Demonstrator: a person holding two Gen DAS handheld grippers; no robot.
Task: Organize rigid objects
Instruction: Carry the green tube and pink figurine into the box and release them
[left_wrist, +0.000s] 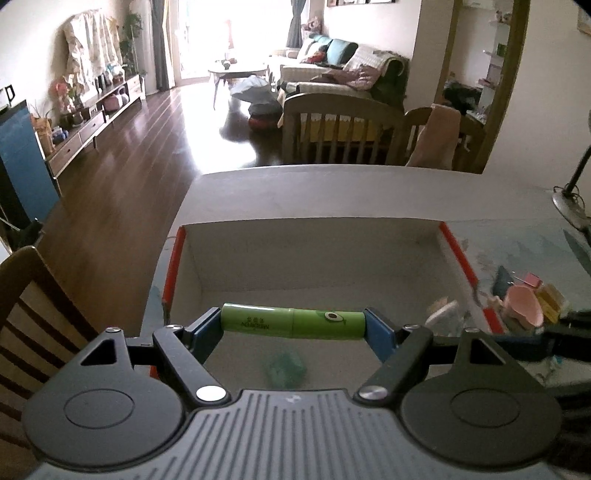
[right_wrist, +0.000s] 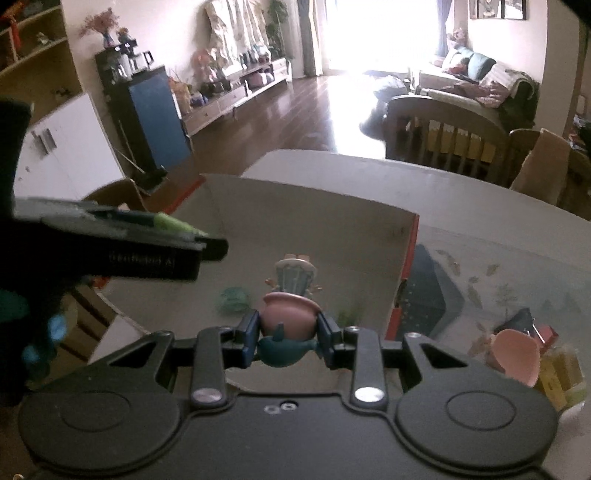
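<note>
Over the counter (left_wrist: 295, 192), near its left edge, lay an open red-edged box (left_wrist: 314, 266). Above the box, left tool (left_wrist: 293, 325) spread wide yet clamped endwise on a green tube (left_wrist: 291, 324). Beside it, right tool (right_wrist: 288, 332) nearly closed, pinching a pink-and-teal figurine (right_wrist: 288, 317). On the box floor, a blurred teal piece (left_wrist: 286, 371).

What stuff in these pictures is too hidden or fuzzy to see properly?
- Left wrist view: small teal thing on the box floor, blurred.
- Left wrist view: pile by the pink scoop, blurred and partly behind the right tool.
- Right wrist view: green tube, mostly hidden by the left tool.
- Right wrist view: figurine, partly covered by the fingers.
</note>
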